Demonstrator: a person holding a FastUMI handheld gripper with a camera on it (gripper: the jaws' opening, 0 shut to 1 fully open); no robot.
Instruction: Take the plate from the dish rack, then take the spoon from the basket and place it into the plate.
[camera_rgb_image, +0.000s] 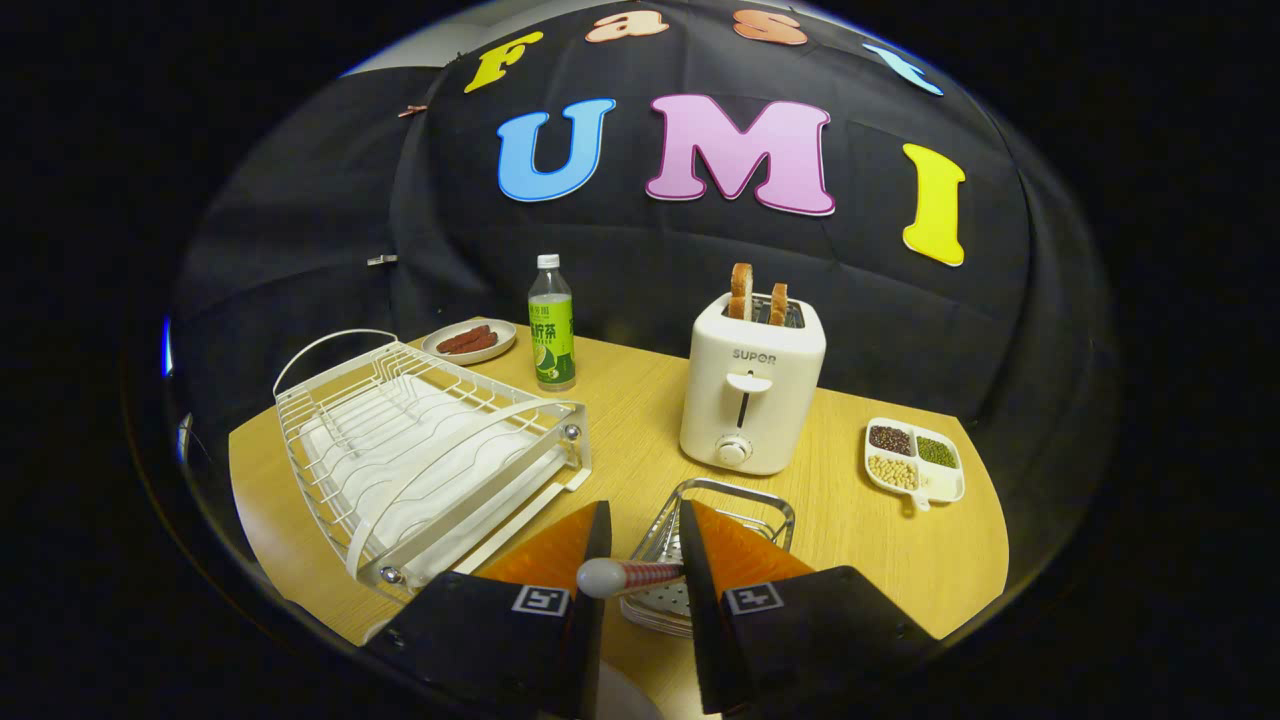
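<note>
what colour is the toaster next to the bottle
Cream white, clearest in the gripper view: the toaster stands beyond the gripper.

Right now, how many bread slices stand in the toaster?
2: the taller slice in the toaster's slot nearer the bottle, the shorter slice beside it. Lower parts are hidden.

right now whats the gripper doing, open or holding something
Gripper: jaws closed on the spoon, gripped by its handle, just above the basket.
</note>
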